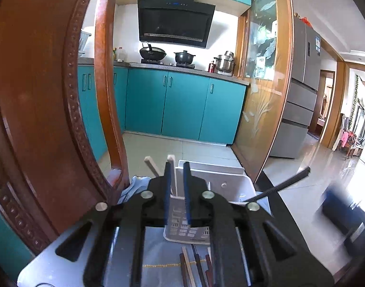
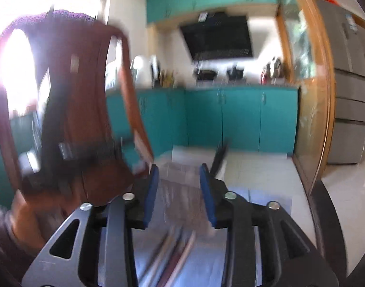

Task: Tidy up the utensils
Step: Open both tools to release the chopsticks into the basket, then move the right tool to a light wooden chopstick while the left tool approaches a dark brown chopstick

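So my left gripper (image 1: 177,167) is sitting right over the white utensil holder (image 1: 226,181). Its jaws are only a crack apart, with a pale chopstick (image 1: 173,177) standing upright in the gap. I honestly can't tell if the pads are touching it or not. A second pale chopstick (image 1: 152,166) leans just left of that one, also in the holder. A black chopstick (image 1: 278,186) pokes out of the holder's right side, slanting up and away. On the near side of the holder, a bunch of loose chopsticks (image 1: 194,266) lies flat on the light blue cloth (image 1: 156,258).

My right gripper (image 2: 179,186) has its jaws spread with nothing between them. That view is really blurry, but the holder (image 2: 182,165) shows just past the fingertips, and the loose pile is on its near side.
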The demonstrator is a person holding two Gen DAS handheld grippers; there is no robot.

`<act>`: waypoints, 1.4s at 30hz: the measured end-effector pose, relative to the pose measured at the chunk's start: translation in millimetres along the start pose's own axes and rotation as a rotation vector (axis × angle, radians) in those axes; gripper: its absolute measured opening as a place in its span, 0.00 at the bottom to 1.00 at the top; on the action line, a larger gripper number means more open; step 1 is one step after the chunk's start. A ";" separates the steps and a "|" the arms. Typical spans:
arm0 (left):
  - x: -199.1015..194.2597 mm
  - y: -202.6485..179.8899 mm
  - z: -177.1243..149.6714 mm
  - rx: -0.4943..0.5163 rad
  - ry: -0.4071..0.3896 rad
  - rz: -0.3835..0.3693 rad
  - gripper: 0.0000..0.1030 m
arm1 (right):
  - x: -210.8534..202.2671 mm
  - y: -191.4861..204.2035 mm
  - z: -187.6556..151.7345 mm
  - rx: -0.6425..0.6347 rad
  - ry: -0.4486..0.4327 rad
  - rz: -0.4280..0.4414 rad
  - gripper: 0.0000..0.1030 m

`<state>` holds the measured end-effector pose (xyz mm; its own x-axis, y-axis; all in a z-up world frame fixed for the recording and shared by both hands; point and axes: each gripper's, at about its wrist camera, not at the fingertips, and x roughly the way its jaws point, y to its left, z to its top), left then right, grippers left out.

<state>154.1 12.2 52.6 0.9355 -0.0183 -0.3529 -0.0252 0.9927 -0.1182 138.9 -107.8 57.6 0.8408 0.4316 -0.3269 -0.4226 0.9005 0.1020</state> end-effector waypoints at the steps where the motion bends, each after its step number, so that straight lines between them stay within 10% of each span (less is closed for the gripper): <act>1: -3.7 1.0 -2.2 0.005 -0.010 -0.002 0.23 | 10.1 1.6 -10.7 -0.003 0.071 0.005 0.38; 6: -22.1 5.9 -19.1 0.069 -0.040 0.035 0.31 | 87.3 -8.0 -71.6 0.064 0.525 -0.048 0.38; 12: -23.4 17.9 -39.9 0.044 0.054 0.034 0.38 | 119.9 -9.1 -101.5 0.132 0.692 -0.074 0.39; 16: -17.9 17.3 -54.4 0.064 0.112 0.024 0.43 | 122.2 0.0 -105.6 0.108 0.668 -0.081 0.38; 21: -4.9 10.0 -72.8 0.110 0.210 0.039 0.44 | 122.2 -3.1 -102.8 0.123 0.691 -0.030 0.06; 35: 43.5 15.5 -118.9 0.048 0.557 -0.040 0.48 | 104.9 -52.9 -95.4 0.257 0.683 -0.076 0.09; 42: 51.7 11.2 -132.3 0.064 0.606 -0.020 0.48 | 112.3 -39.5 -97.8 0.235 0.692 -0.079 0.19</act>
<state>155.6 6.6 -89.7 0.5681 -0.0828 -0.8188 0.0290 0.9963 -0.0806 216.9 -100.0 -75.0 0.4268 0.3034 -0.8520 -0.2206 0.9485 0.2273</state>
